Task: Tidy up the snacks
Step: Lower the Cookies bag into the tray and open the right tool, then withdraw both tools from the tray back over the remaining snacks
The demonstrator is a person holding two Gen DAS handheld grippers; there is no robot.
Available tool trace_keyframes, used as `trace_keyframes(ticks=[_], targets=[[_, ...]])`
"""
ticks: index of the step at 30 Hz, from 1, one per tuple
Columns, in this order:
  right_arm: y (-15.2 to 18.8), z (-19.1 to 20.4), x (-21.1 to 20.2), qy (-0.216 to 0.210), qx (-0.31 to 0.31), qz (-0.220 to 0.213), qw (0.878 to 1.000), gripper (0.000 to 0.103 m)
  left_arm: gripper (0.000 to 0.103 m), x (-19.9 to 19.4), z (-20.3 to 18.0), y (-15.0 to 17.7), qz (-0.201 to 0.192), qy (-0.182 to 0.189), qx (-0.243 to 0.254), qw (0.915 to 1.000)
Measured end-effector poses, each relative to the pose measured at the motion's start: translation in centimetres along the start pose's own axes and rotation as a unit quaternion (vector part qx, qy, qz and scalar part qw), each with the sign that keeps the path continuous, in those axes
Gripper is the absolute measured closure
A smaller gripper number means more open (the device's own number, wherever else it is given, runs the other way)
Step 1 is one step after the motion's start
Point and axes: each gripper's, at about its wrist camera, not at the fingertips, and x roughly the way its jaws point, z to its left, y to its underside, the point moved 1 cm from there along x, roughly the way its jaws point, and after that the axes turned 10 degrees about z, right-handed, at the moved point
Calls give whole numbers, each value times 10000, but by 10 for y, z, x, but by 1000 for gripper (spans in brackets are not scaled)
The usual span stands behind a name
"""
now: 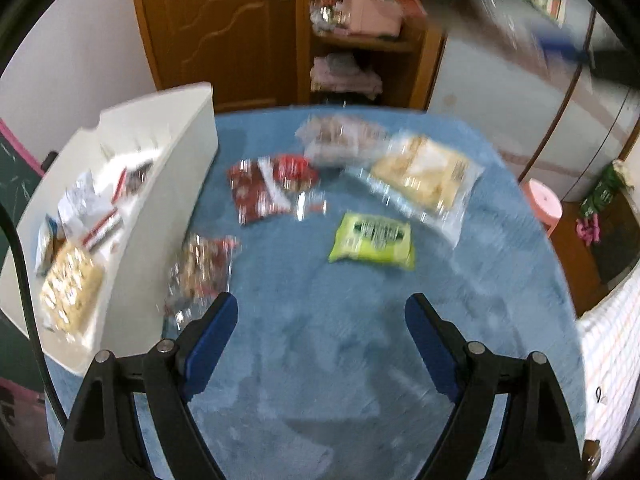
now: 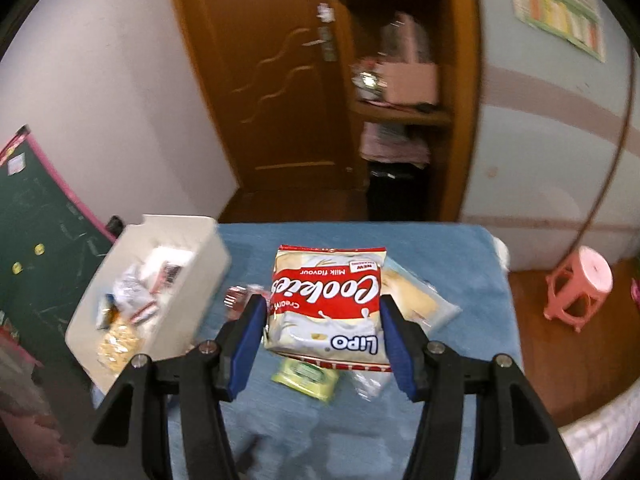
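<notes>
Between my right fingers: right gripper (image 2: pixel 323 320) clamped on the Lipo cookie bag (image 2: pixel 326 306), lifted above the blue surface (image 2: pixel 360 432).
My left gripper (image 1: pixel 321 320): spread apart, holding nothing.
Left edge: white bin (image 2: pixel 208 264) holding snacks.

A lived-in home room: a panelled wooden door (image 2: pixel 280 92) at 12 o'clock, an open wooden shelf unit (image 2: pixel 400 80) beside it, a pink plastic stool (image 2: pixel 580 292) at 3 o'clock, a green chalkboard (image 2: pixel 44 232) at 9 o'clock.
</notes>
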Motion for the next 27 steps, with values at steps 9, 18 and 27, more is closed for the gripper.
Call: trace_keyframes(ticks=[9, 18, 27], targets=[[-32, 127, -3, -523, -1080, -26, 9928, 46, 18, 27, -10, 24, 360, -21, 261, 9990], [-25, 202, 34, -1003, -1444, 729, 9817, 45, 18, 21, 3, 27, 265, 137, 228, 9993], [-17, 227, 38, -904, -1528, 946, 9796, 38, 18, -11, 42, 38, 45, -45, -305, 9995]])
